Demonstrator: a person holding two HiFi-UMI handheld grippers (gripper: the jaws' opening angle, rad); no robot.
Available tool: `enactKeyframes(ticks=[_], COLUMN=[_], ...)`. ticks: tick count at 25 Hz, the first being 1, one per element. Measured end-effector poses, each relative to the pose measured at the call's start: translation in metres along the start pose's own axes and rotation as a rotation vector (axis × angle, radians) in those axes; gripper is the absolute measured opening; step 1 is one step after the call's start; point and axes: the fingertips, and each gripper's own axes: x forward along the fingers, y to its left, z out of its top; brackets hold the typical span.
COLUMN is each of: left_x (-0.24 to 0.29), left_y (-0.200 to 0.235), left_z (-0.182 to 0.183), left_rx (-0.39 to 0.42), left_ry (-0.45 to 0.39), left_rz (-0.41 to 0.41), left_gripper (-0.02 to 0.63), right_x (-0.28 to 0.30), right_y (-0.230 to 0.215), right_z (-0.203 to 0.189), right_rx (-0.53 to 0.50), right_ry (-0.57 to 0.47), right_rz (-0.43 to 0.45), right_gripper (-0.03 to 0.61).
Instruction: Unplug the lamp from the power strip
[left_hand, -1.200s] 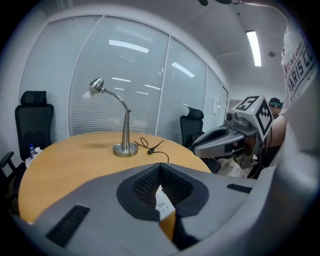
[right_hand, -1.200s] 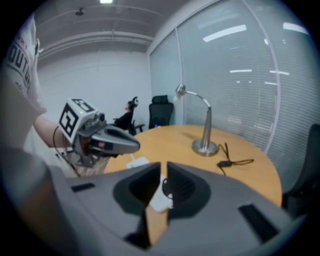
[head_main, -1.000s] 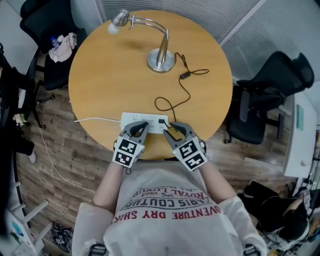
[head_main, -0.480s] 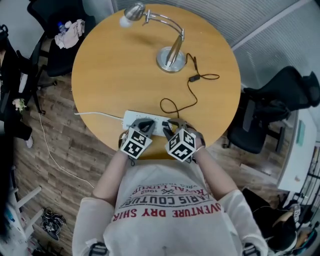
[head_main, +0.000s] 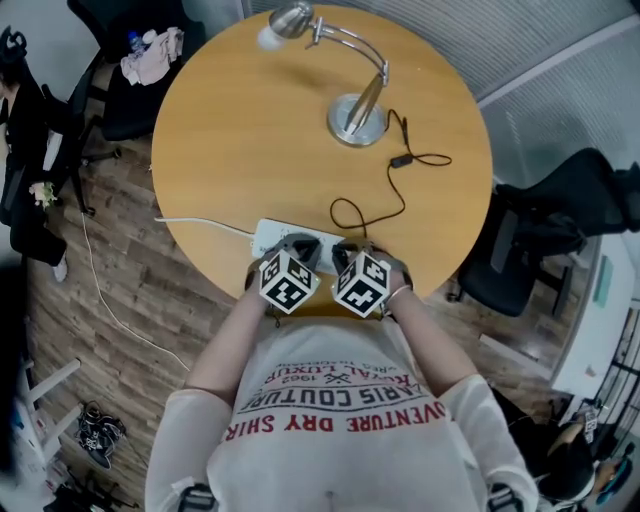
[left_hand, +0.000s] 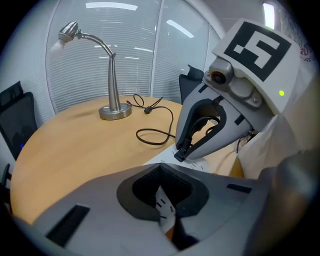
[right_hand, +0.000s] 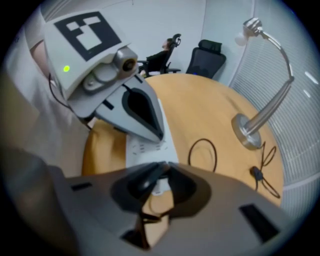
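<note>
Left gripper (head_main: 300, 241) has its jaws pressed together, tips down on the white power strip (head_main: 268, 236) at the near table (head_main: 230, 150) edge. Right gripper (head_main: 350, 244) jaws have just been closing, now half-narrowed on the black plug (right_hand: 136, 181) of the lamp (head_main: 358, 115), at the strip's right end.

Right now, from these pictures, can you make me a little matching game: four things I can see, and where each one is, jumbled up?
Things:
1. lamp
2. power strip
3. black cord
4. chair

Places:
A. at the near edge of the table
B. standing at the table's far side
C. off the table, at the head view's right
D. looped across the tabletop

Pairs: 1-B, 2-A, 3-D, 4-C.
</note>
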Motion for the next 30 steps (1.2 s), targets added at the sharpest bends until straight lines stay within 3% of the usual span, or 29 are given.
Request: enactKeyframes(ticks=[3,14,27,30], left_x=[0.001,0.001,0.003,0.002], left_y=[-0.001,-0.002,-0.004,-0.003], left_z=[0.000,0.001,-0.001,0.000], left_rx=[0.026,0.067,0.090,0.090], left_ry=[0.004,0.002,0.003,0.002], left_rz=[-0.017,-0.029,-0.028,-0.025], left_gripper=[0.031,0.031,0.029,0.029], right_x=[0.004,0.001,-0.005,-0.029], right_y=[0.002,0.001,0.004,-0.009], right_z=[0.000,0.000,-0.002,0.014], right_rx=[-0.066,-0.076,-0.125,-0.074], right_ry=[-0.001,0.034,0.100,0.046], right_rz=[0.013,0.080,0.056,0.051], right_gripper=[0.091,0.077,0.072,0.071])
